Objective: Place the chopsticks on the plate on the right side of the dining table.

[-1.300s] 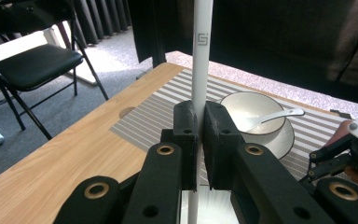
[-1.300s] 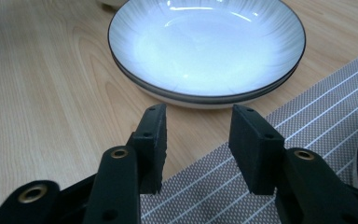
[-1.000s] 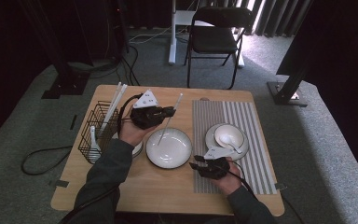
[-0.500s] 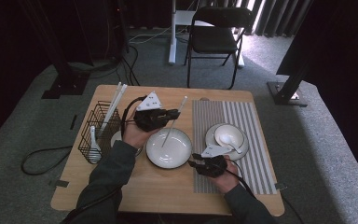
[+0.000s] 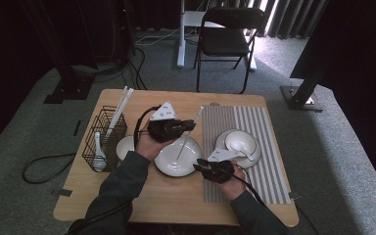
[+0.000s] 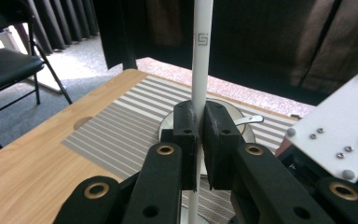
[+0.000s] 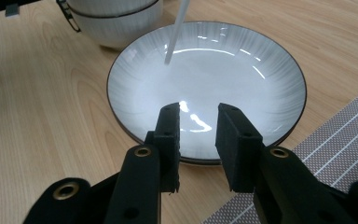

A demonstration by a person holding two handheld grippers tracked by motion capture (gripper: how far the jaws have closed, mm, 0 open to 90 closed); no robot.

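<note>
chopstick tip over plate, right gripper at the near rim

we keep the left gripper (image 6: 198,140) clamped on the chopstick (image 6: 200,56), which slants down into the plate (image 7: 261,70) ahead of the right gripper (image 7: 198,140), whose jaws, just closing, grip nothing.

The worktop (image 7: 37,93) is pale wood with a smooth matt grain. The plate (image 7: 223,70) looks like glazed ceramic, glossy, with bright highlights and a dark rim. The chopstick (image 6: 200,56) is smooth white plastic with a faint sheen. The placemat (image 6: 121,135) is woven cloth, striped grey and white, matt. The basket (image 5: 100,139) is thin black wire. The fingers (image 7: 235,140) are matt black plastic, slightly rough, with brass-coloured metal rivets.
</note>
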